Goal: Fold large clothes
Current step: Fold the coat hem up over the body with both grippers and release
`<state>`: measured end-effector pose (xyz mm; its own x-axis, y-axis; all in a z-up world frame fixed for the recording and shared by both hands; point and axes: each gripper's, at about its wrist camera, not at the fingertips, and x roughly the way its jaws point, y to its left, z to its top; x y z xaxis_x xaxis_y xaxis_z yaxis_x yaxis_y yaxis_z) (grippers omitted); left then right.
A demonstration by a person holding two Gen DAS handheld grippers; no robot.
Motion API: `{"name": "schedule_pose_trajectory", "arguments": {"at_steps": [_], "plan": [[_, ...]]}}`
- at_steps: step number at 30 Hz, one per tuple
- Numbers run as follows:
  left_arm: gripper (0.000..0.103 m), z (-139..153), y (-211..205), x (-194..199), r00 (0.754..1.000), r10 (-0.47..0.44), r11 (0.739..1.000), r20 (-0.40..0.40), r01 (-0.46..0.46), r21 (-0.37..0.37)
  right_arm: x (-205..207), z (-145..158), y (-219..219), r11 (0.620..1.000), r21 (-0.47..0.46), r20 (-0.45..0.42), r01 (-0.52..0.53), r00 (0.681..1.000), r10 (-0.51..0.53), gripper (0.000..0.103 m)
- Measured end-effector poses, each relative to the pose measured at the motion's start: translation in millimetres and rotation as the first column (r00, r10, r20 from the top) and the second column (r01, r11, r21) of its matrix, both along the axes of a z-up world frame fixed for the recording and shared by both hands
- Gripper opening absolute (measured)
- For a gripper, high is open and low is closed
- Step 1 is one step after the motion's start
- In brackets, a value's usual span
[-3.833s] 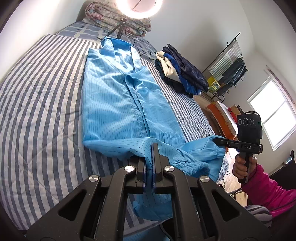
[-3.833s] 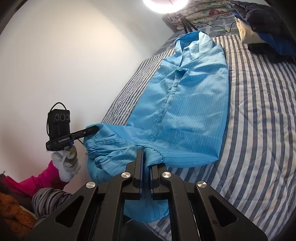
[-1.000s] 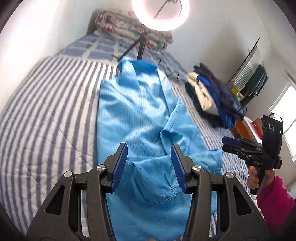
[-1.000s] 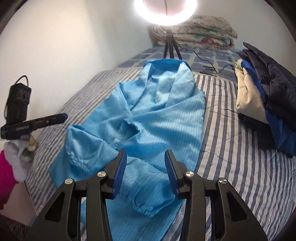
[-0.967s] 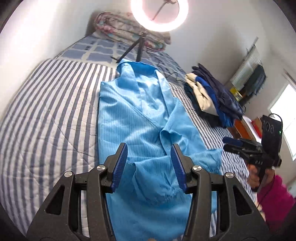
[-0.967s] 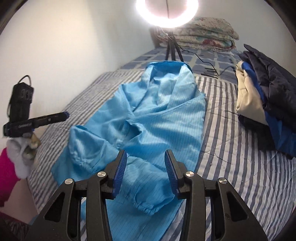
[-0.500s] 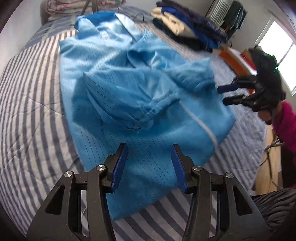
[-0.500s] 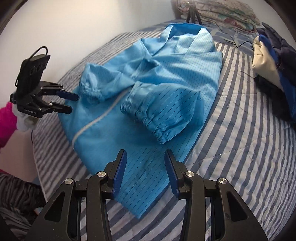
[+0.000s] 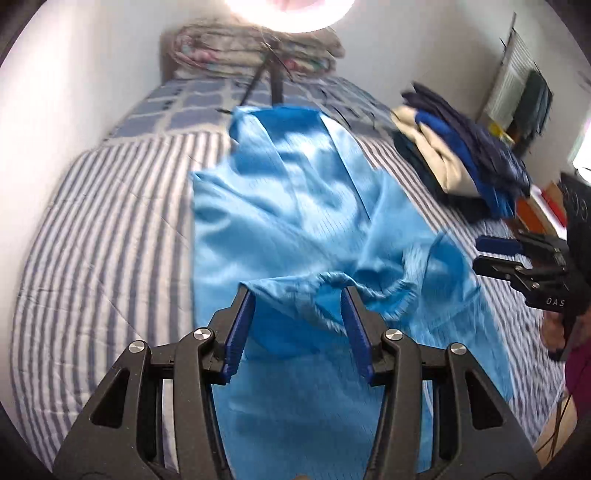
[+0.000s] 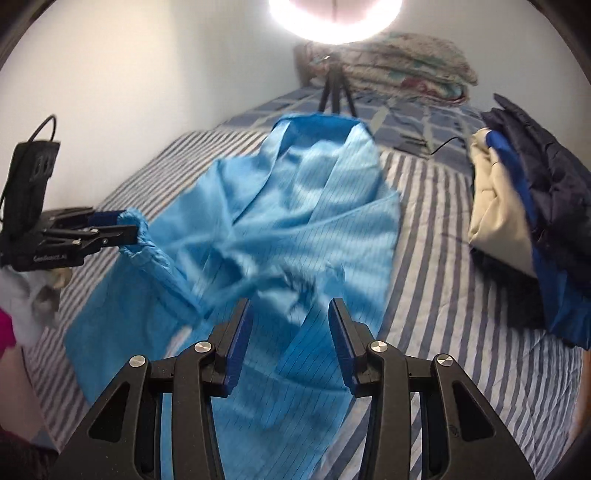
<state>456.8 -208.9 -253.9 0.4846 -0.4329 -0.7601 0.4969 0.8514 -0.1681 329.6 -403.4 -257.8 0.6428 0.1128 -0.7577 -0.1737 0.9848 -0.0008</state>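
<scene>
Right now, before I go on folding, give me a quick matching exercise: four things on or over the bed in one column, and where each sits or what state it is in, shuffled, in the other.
Things:
1. blue garment
2. pile of dark and cream clothes
3. ring light tripod
4. left hand-held gripper

Places or states:
A. at the far end of the bed, beyond the collar
B. jaws apart, gripping nothing
C. heaped on the right side of the bed
D. spread lengthwise on the striped cover, sleeves crossed over the front

Pairs: 1-D, 2-C, 3-A, 4-B

Left wrist view looks down along left claw (image 9: 299, 325) from bed (image 9: 103, 236) foot toward ring light (image 9: 291, 14); right wrist view likewise, close; both share blue garment (image 9: 295, 214), each shows other claw.
</scene>
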Motion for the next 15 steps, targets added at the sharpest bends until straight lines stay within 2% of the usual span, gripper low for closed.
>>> {"name": "schedule_pose_trajectory", "arguments": {"at_steps": [5,7,9,12,15], "plan": [[0.049,3,41,-2,0.999,0.039,0.999,-0.002,-0.039,-0.006,-30,13,-21,0.997,0.073,-0.005,0.021,1.0,-0.02,0.041],[0.049,-2,59,-9,0.998,0.051,0.998,-0.036,-0.052,-0.032,-45,8,-25,0.996,0.084,-0.017,0.02,1.0,-0.019,0.041],[0.049,-10,71,-21,0.996,0.012,0.998,-0.084,-0.017,-0.061,-66,0,-30,0.996,0.08,-0.032,0.032,0.999,-0.029,0.041],[0.049,-30,68,-41,0.992,-0.035,0.999,-0.121,0.037,0.012,-90,-18,-28,0.996,0.08,-0.064,0.024,0.998,-0.019,0.041],[0.049,-53,60,-51,0.979,-0.053,0.998,-0.198,0.06,0.029,-86,-41,-25,0.997,0.058,-0.126,0.052,0.991,-0.045,0.041]]}}
